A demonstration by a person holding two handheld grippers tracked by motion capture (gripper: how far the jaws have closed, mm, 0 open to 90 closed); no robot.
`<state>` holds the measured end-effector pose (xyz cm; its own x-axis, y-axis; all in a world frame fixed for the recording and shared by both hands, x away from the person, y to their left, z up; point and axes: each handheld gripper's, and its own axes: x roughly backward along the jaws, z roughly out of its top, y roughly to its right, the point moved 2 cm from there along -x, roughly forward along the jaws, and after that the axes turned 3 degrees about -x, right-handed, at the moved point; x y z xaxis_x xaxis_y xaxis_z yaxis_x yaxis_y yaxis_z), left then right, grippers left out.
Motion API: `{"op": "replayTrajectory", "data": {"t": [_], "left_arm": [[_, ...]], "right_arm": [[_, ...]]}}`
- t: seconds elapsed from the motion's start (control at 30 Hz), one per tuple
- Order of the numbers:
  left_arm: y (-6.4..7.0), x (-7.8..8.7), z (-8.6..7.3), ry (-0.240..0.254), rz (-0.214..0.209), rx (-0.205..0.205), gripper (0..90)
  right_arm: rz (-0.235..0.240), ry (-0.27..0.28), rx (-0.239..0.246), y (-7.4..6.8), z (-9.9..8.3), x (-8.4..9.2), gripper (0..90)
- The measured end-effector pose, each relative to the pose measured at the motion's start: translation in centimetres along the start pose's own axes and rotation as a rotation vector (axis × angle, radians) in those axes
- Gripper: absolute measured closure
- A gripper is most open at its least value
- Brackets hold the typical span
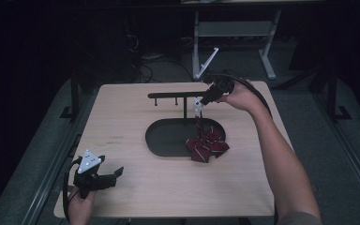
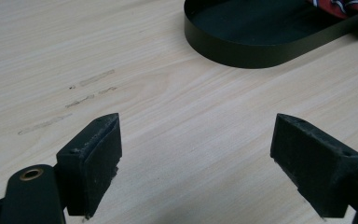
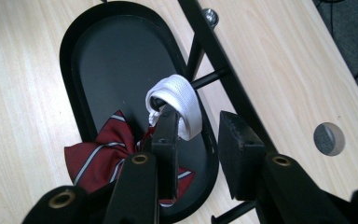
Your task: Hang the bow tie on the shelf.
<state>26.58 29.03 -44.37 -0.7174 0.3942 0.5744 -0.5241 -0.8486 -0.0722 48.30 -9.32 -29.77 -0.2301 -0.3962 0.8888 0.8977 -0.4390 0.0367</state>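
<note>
While the right gripper (image 3: 196, 135) hangs the bow tie's white strap (image 3: 179, 100) on a peg of the black rack (image 1: 176, 95) near the table's (image 1: 122, 117) far edge, its jaws stand apart beside the loop, not pinching it. Next it likely must back away gently. Below, the red striped bow tie (image 1: 207, 146) droops onto the black tray's (image 1: 161, 138) right end. The left gripper (image 2: 196, 158) waits wide open at the near left corner

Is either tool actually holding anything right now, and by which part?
The left tool holds nothing; its jaws stand open over bare table. The right tool is at the bow tie's white strap looped over the stand's peg; whether it grips cannot be told.
</note>
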Motion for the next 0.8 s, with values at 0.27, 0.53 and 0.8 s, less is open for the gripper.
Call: {"op": "replayTrajectory", "data": {"t": [0.27, 0.53, 0.8], "left_arm": [[0.0, 0.0, 0.0, -0.001, -0.001, -0.004, 16.1], [0.0, 0.0, 0.0, -0.003, -0.002, -0.007, 16.1], [0.1, 0.1, 0.0, -0.007, -0.003, -0.007, 16.1]], "right_arm": [[0.000, 0.004, 0.007, -0.2, -0.2, 0.1, 67.3], [0.012, 0.006, 0.001, -0.4, -0.7, 0.2, 65.7], [0.032, 0.024, -0.007, -0.8, -1.3, 0.7, 64.5]]}}
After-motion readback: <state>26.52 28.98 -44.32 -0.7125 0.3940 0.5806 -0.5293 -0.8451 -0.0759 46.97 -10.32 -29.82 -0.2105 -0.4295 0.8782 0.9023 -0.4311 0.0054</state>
